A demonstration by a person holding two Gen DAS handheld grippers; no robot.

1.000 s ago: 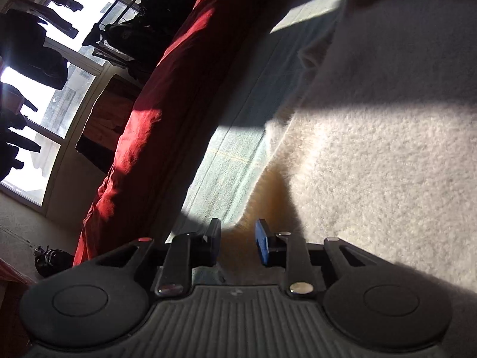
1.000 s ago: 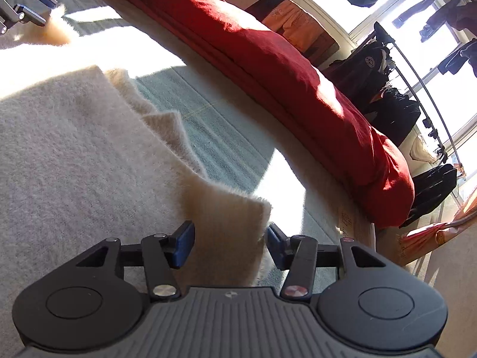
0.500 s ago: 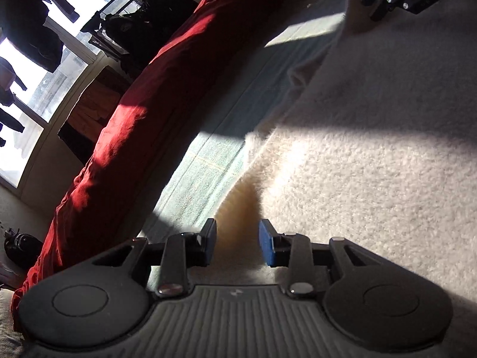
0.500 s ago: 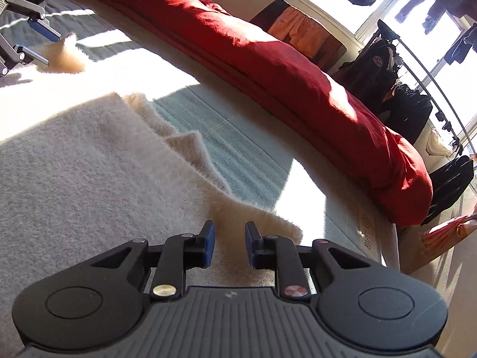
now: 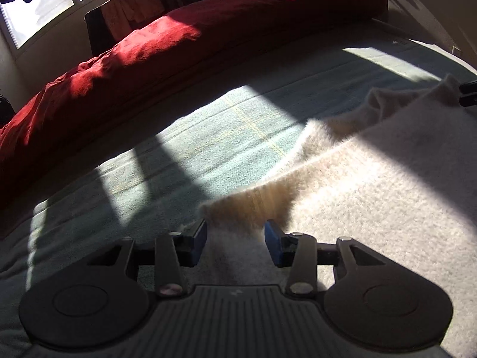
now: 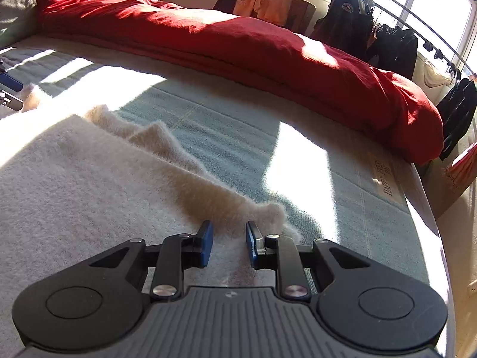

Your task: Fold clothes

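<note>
While the cream fleece garment [image 5: 372,197] lies spread flat on the bed [image 5: 208,137], its fuzzy edge runs across the green-grey bed cover, partly in sun and partly in shadow. One corner of this edge lies between the blue fingers [image 5: 199,243] of the left gripper [image 5: 235,243], which are spread wide apart and do not press the cloth. Another corner of the same garment [image 6: 89,185] lies between the fingers [image 6: 206,246] of the right gripper [image 6: 229,246]; these stand closer together, but a gap with cloth in it is visible and they are not pinching it. Small folds of the fleece rise along the edge between the two corners. Along the far edge of the bed lies a long red duvet [image 6: 238,41]. Behind it, dark clothes [image 6: 393,44] hang on a rail near the bright window [image 6: 438,3]
</note>
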